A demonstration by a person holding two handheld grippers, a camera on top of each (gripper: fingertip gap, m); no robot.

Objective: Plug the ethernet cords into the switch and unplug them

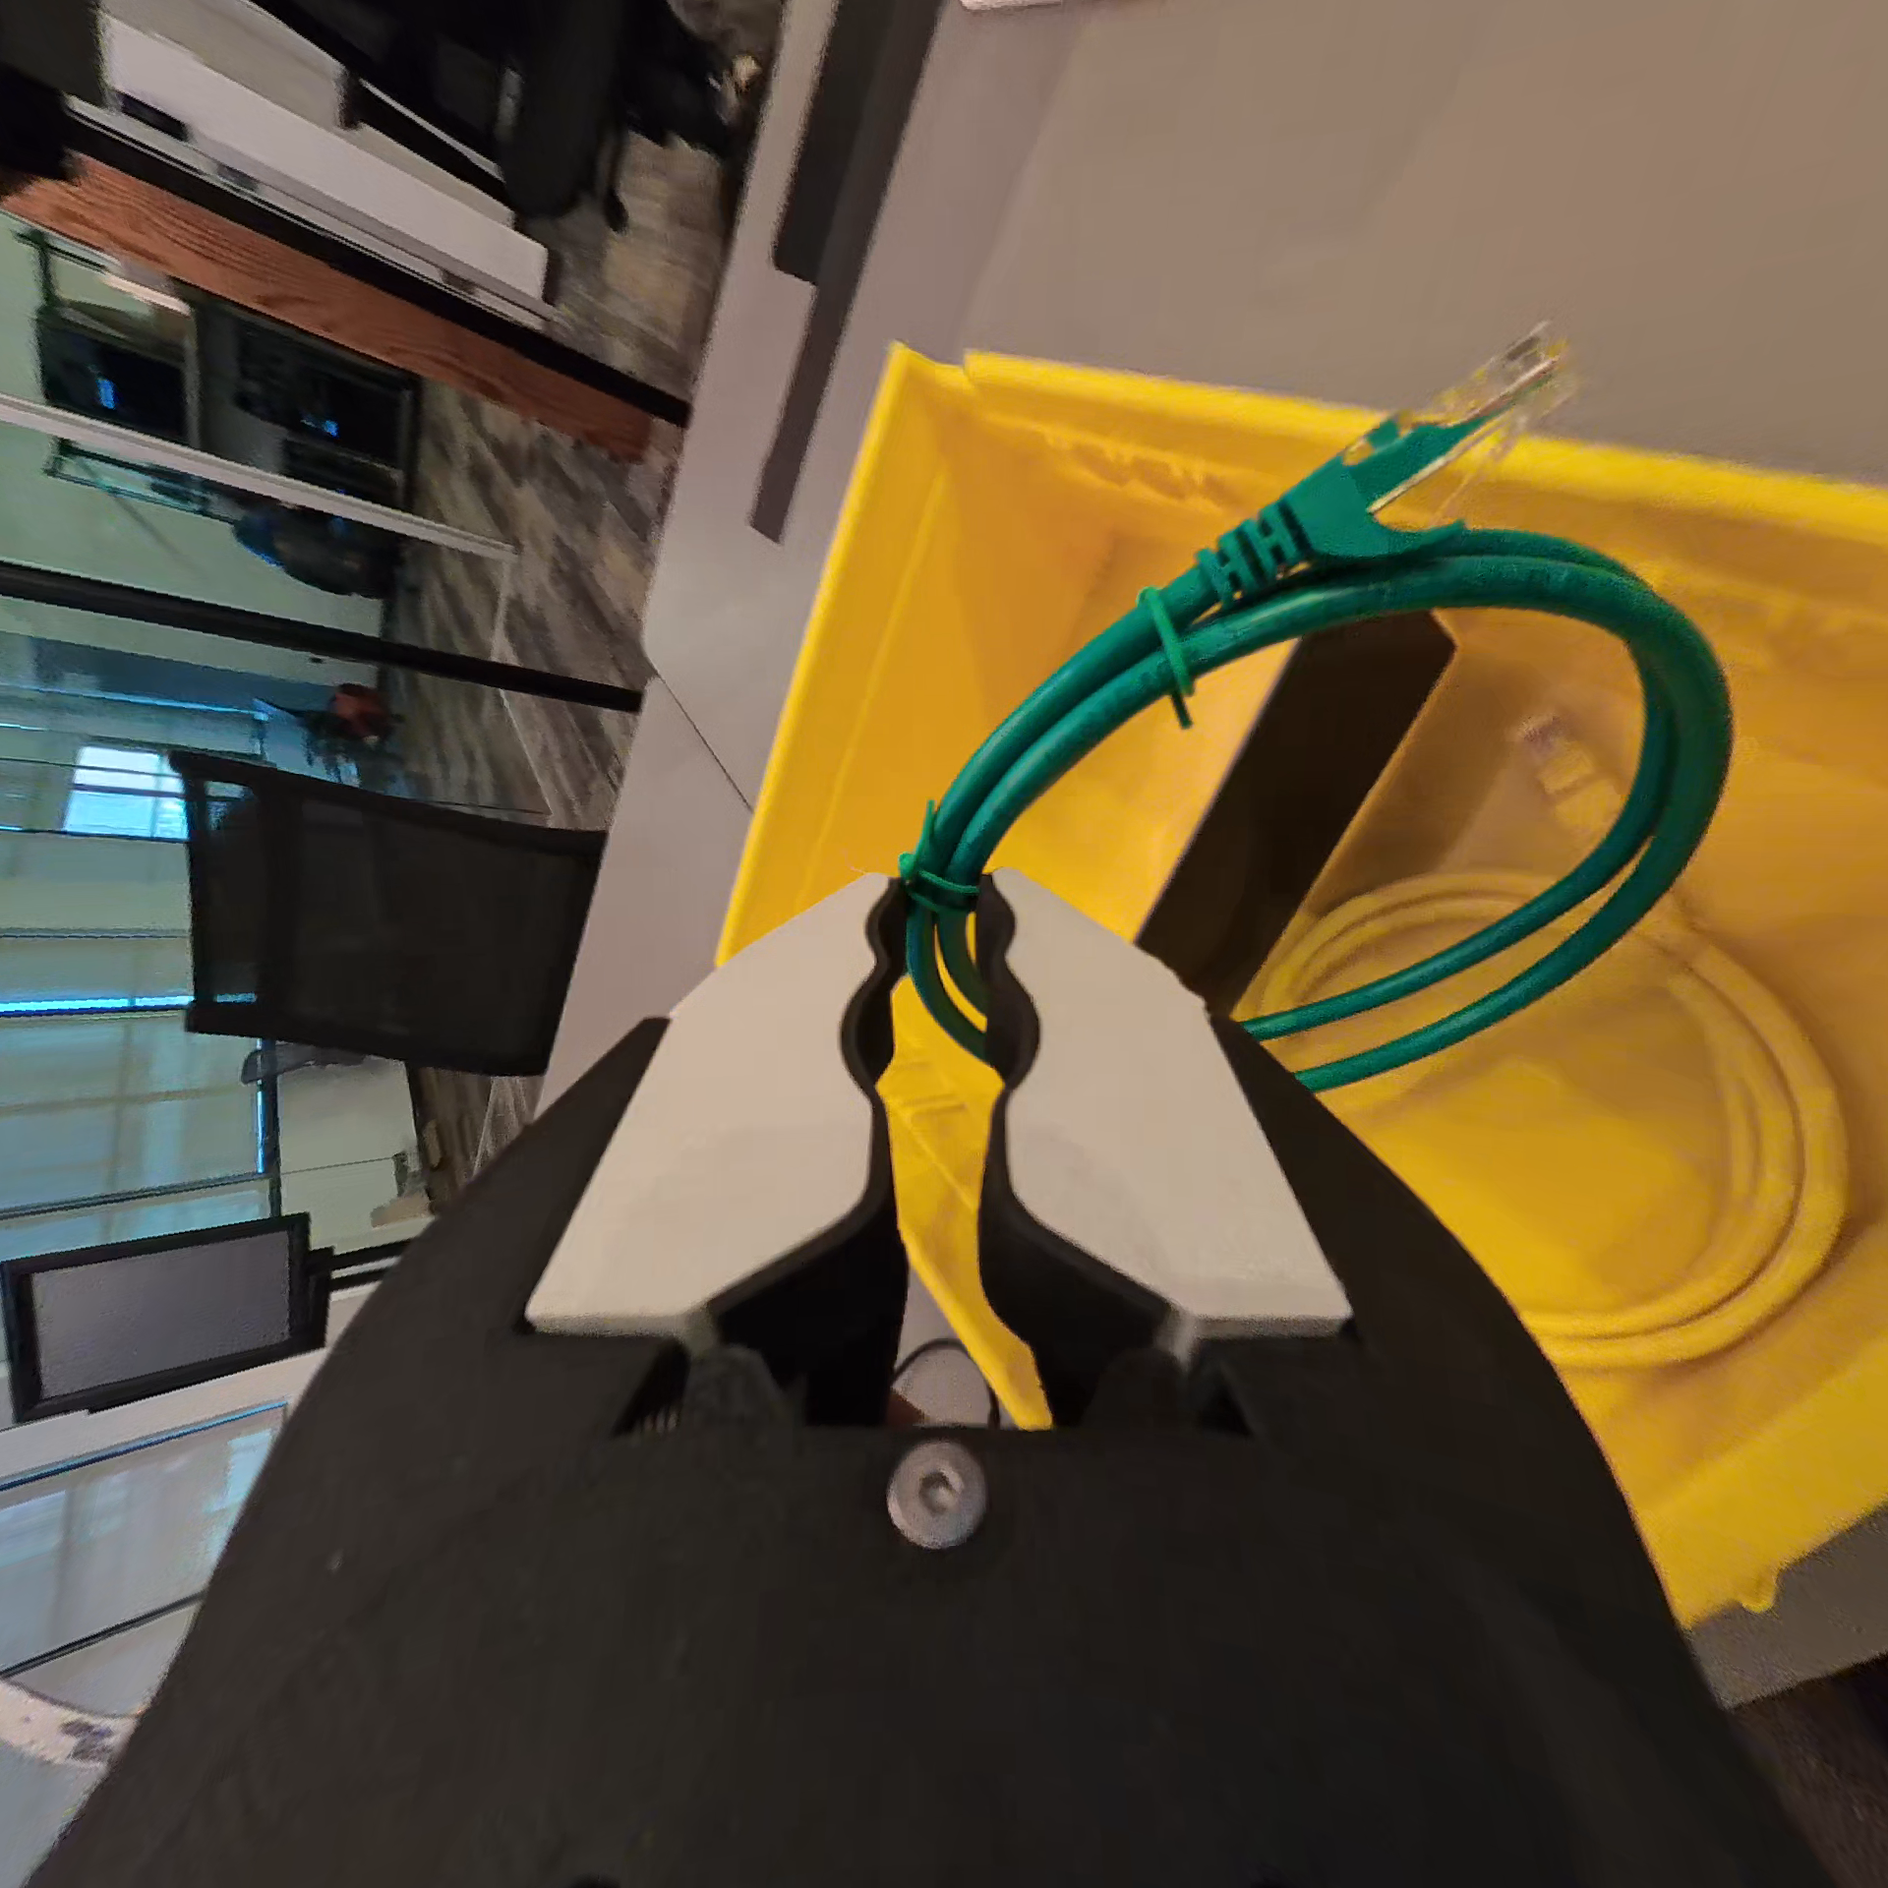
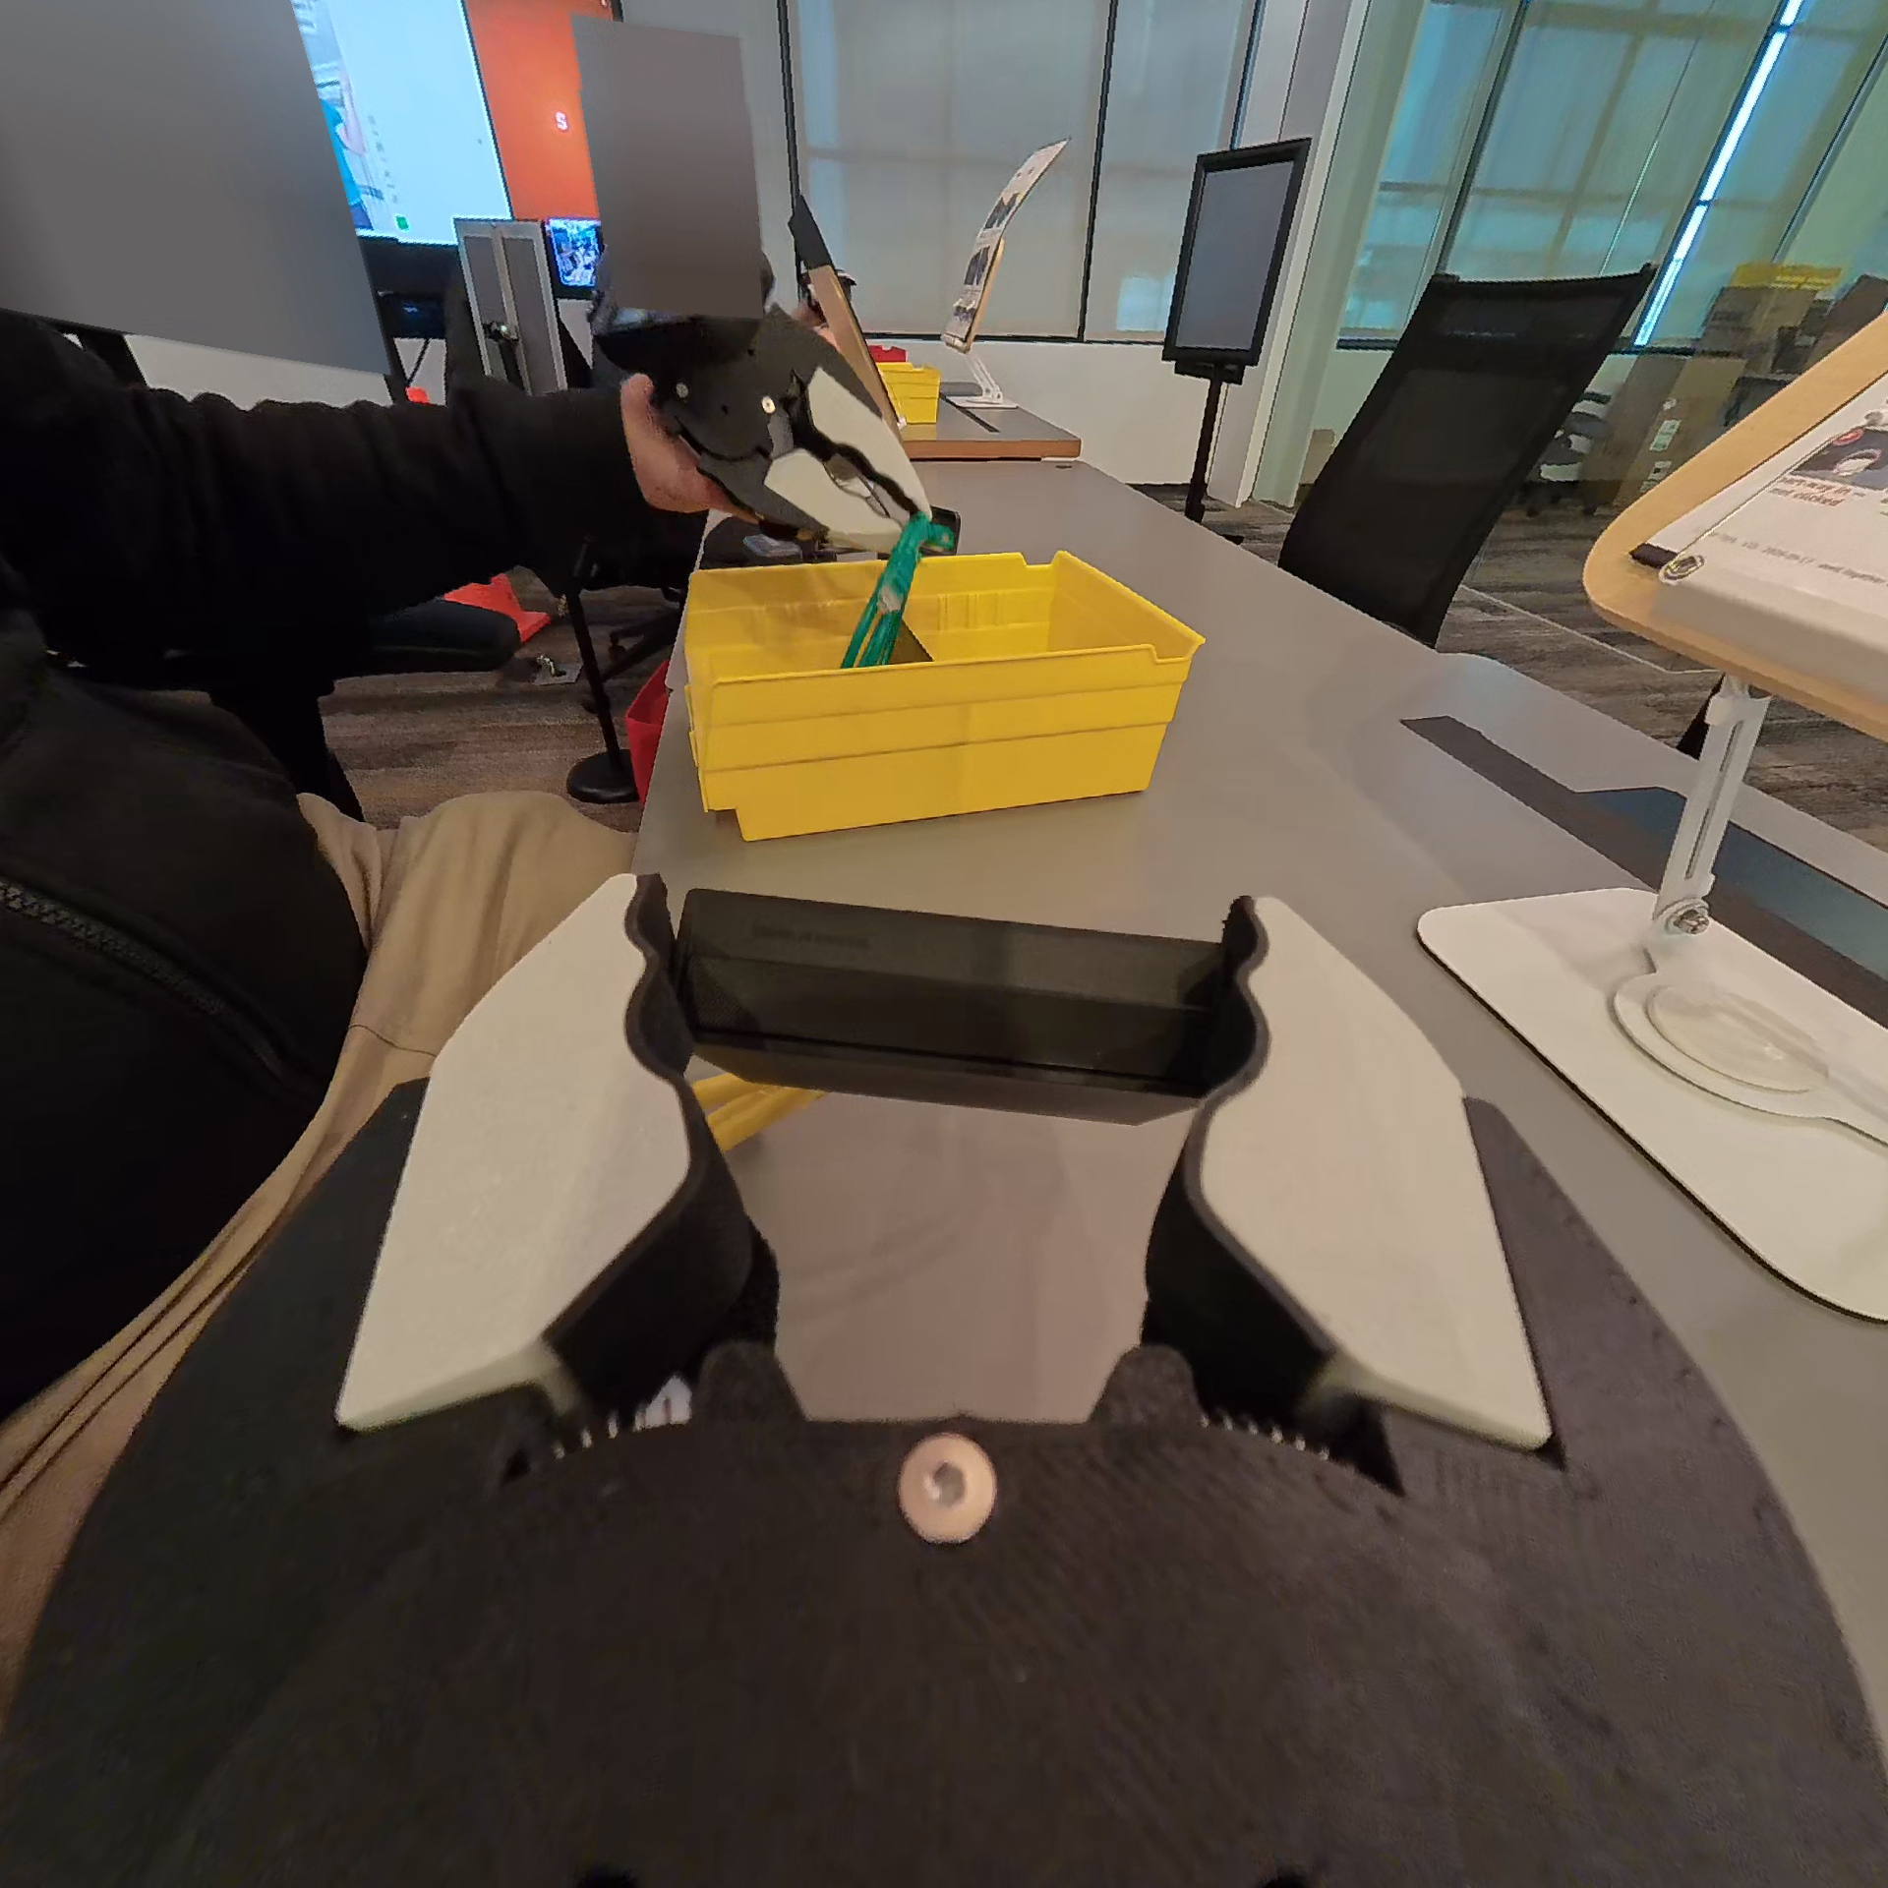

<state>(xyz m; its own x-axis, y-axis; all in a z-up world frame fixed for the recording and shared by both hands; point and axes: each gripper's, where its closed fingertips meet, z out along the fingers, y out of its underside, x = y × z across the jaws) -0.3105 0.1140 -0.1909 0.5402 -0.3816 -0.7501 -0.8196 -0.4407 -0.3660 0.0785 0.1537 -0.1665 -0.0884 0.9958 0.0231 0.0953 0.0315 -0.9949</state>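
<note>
Grey-padded left tool [image 1: 945,899] is pinched narrow on a coiled green ethernet cord [image 1: 1532,776], gripping right at a zip tie [image 1: 935,887] on the bundle, not at the plug. Its clear plug [image 1: 1481,409] sticks up free at the far end of the loop, on a green boot. The cord hangs over the yellow bin [image 1: 899,572]; in the right wrist view it looks partly inside the bin [image 2: 940,736] yet.

Right tool [image 2: 945,981] is spread wide around a black box, presumably the switch [image 2: 950,1006], fingers at both its ends, though I can't tell how firm the contact is. It looks tilted near the table [image 2: 1328,736] edge, close to the person's lap. Yellow cord ends [image 2: 751,1108] run under it on the left. Another coiled yellow cord [image 1: 1594,1124] lies in the bin past a black divider [image 1: 1318,787].

Risks, as a judgement:
- The grip is far from the plug, so the connector will wobble and be hard to aim at a port; a regrip seems needed.
- Two thin strands in the pads could slip or twist, and the tied coil could drop back into the bin.
- The loop could snag the divider or the bin wall while lifting.
- The switch could slide or tip off the edge if pushed while loosely held.
- Ports aren't visible from here, so orientation is unknown.
</note>
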